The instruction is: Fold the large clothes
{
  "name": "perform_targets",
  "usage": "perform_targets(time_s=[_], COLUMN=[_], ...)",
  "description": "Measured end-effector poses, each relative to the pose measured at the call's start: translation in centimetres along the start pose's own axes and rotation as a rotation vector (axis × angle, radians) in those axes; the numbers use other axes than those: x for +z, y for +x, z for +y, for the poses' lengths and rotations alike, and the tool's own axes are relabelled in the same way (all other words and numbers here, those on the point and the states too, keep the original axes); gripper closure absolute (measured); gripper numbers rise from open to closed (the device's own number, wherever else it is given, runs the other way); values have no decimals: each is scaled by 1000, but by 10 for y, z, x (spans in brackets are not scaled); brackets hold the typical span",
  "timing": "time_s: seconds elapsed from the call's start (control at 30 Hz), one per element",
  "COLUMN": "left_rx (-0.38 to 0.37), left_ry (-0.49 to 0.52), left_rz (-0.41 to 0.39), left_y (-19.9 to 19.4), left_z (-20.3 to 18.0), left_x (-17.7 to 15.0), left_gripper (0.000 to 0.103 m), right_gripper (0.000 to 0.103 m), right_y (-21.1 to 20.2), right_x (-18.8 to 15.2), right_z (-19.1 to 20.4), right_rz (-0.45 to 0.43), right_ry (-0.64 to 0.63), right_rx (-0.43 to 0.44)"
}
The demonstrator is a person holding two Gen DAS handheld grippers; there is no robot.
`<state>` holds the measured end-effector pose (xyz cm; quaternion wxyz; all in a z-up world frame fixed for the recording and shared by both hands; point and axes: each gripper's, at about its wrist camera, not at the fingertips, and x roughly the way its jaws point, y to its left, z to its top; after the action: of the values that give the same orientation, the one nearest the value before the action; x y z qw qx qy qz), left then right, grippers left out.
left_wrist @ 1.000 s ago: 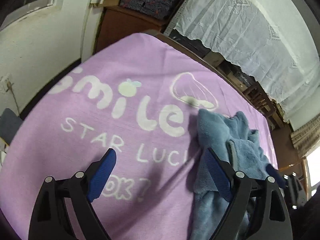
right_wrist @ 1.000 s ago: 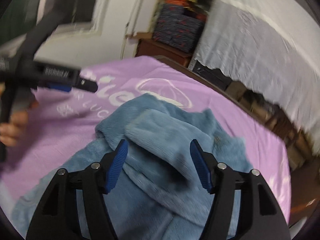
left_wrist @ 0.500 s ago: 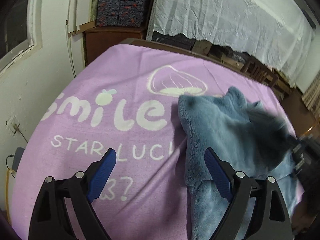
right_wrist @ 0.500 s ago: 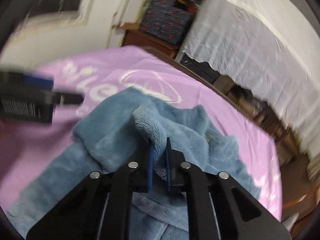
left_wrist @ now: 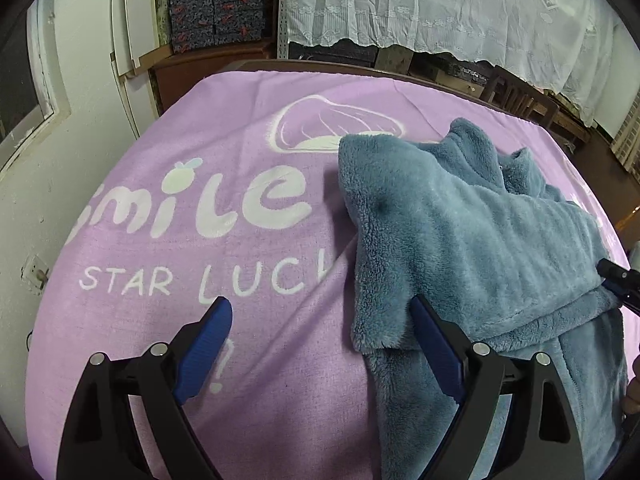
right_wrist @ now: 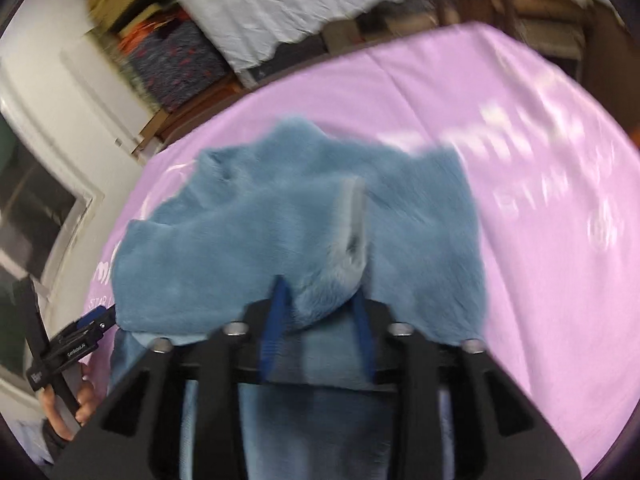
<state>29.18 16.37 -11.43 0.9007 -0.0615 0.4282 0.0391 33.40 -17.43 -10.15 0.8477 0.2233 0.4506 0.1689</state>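
Fleece garment, mid-fold on purple blanket.
My right tongs (right_wrist: pixel 318 300) were clamped on the blue fleece garment (left_wrist: pixel 472 240); my left tongs (left_wrist: pixel 320 344) stood apart at its 9 o'clock edge.

The right gripper (right_wrist: pixel 318 312), wide open over the blue fleece garment (right_wrist: pixel 288 232) a second ago and clamped on a raised fold half a second ago, now has its fingers a little further apart with a thick bunch of fleece between them, lifted and carried across the garment. In the left view the garment (left_wrist: pixel 472 240) now lies as a broader flap spread further over the purple blanket (left_wrist: pixel 248 160), covering the end of the "STAR LUCK" print. The left gripper (left_wrist: pixel 320 344) now sits nearer the garment's edge, its right finger against the fleece.
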Motion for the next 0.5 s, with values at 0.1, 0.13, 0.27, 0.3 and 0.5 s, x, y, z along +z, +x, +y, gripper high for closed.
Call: perform_targets(time_s=[0.1,0.13,0.27,0.3,0.5], left_rx=[-28,-43,-83,-88,-37], left_ry=[-14,-16,-21,-27,53], left_rz=[-38,-56,-147,-149,-72], left_y=[-11,-15,-33,-33,-3], left_z=[0,0,-7,-9,-33], left_x=[2,3,12,15,17], left_gripper=[13,13,13,13,13], right_gripper=[68,66,72,84,94], right_y=[-6,-6,-9,-9,-4], right_x=[0,2,9,10,11], right_z=[-3,-2,10,14,14], right_rz=[-11,-12,-58,-76,-90], right_ry=[29,32,4,-10,-93], right_rx=[45,59,28,6,-127])
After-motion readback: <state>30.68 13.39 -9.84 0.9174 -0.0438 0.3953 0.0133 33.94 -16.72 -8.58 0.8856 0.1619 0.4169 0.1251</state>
